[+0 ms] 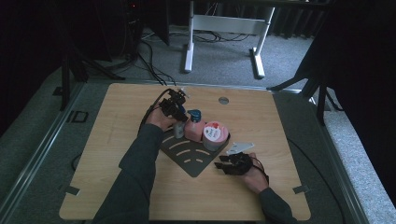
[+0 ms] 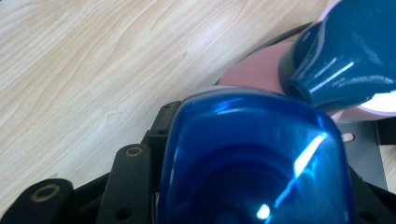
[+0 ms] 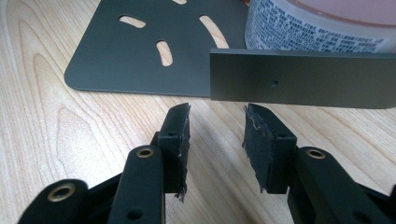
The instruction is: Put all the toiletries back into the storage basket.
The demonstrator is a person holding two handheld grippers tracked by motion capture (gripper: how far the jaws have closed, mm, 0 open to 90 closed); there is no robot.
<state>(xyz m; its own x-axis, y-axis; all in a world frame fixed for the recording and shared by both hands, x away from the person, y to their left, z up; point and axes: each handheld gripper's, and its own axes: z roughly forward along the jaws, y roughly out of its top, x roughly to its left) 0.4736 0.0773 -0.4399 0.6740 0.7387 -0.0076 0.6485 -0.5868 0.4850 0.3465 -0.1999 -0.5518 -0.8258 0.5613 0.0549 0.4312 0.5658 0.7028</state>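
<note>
A small bottle with a glossy blue cap (image 2: 252,158) stands at the left edge of a dark slotted plate (image 1: 187,157). My left gripper (image 1: 178,119) comes down over the bottle and is shut on it. The cap hides the pads. Beside the small bottle stands a pink pump bottle (image 1: 194,130) with a teal pump head (image 2: 345,65). Right of that is a pink-lidded jar (image 1: 214,135) with a printed label (image 3: 317,32). My right gripper (image 1: 226,164) rests low on the table at the plate's right corner. It (image 3: 217,126) is open with nothing between its fingers, just short of a dark upright strip (image 3: 299,79).
The wooden table (image 1: 116,154) has a round metal grommet (image 1: 223,100) near its far edge. A white desk frame (image 1: 224,23) and cables lie on the floor beyond. The slotted plate (image 3: 135,56) lies flat ahead and to the left of the right gripper.
</note>
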